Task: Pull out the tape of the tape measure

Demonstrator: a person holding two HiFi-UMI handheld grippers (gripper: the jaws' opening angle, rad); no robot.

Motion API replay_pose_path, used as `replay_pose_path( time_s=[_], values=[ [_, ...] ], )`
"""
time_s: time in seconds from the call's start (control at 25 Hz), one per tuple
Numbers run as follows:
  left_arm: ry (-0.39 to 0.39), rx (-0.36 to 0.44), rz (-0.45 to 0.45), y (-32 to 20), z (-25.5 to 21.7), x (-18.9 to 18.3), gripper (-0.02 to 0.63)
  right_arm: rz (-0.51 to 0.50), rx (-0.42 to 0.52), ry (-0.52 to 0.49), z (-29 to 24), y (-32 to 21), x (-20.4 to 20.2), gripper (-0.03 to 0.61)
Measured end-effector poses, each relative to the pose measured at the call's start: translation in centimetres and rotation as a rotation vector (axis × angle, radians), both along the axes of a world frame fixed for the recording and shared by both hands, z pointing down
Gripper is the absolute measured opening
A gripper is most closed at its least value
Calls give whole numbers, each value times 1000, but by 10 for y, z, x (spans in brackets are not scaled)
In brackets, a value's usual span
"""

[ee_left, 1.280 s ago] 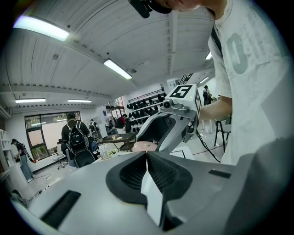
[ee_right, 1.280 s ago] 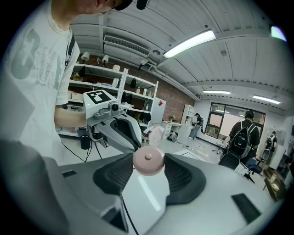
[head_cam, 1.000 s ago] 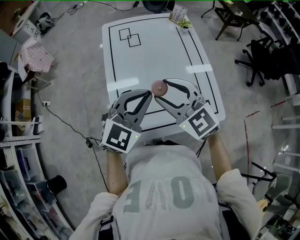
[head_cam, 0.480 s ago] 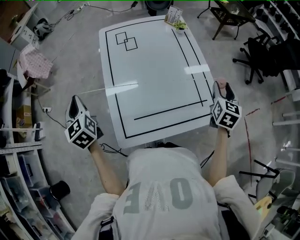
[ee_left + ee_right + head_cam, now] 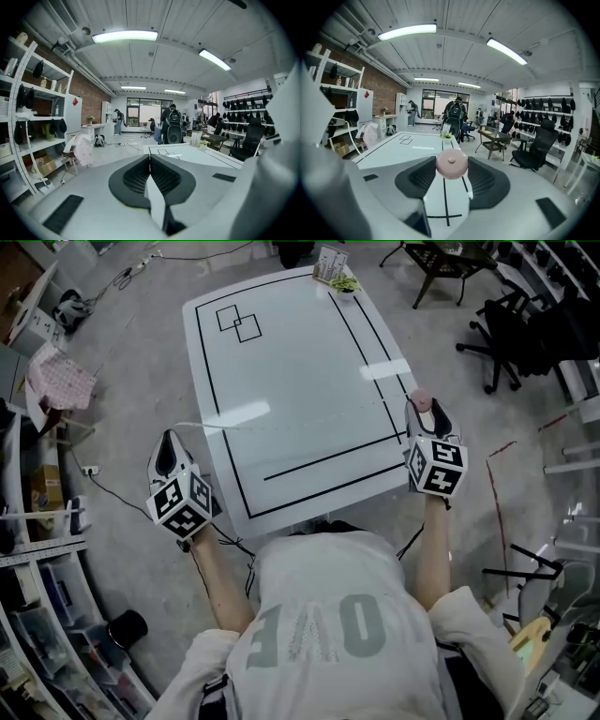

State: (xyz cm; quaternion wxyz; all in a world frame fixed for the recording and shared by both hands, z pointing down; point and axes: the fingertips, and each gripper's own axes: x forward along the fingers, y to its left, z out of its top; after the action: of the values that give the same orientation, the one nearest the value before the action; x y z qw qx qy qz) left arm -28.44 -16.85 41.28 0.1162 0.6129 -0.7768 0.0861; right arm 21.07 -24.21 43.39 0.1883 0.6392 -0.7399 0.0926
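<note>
Nearest the camera, person's shoulders and grey shirt, both forearms reaching out to either side. Left claw off the worktop's left side, over the concrete floor; its dark ribbed pads are pressed together, nipping the end of the tape. Right claw by the worktop's right edge, near the front corner, with its marker cube facing up. Its pads stand wide and clamp the tape measure, a round pale-pink case with a small centre stud, seated between the pads at their tips. In the head view the tape shows as a thin pale line running from the left claw across the near part of the worktop toward the pink case; how high it hangs above the surface cannot be told. The two claws are well apart, the full width of the worktop between them. Worktop is white and glossy, with a black line border and two bright glare patches. Further up it, two overlapping black squares drawn near the far left corner. On the far edge, a small card stand with a bit of greenery. Beyond, to the left, a pink checked cloth draped over something, cables on the floor; to the right, black office chairs. Gripper views show people standing far back by the windows.
</note>
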Motion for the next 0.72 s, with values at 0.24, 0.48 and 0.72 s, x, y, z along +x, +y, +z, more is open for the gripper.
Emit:
replay_pose_path(
  time_s=[0.24,0.48,0.72],
  values=[
    [10,-20,36,-4,10,15,28,-2,-33,10,14,8,3,225],
    [32,-25,53,-11,14,26,28,-3,-50,-4,24,8,-1,225],
    [66,-82,67,-12,42,41,28,13,-88,-44,44,9,0,225]
  ],
)
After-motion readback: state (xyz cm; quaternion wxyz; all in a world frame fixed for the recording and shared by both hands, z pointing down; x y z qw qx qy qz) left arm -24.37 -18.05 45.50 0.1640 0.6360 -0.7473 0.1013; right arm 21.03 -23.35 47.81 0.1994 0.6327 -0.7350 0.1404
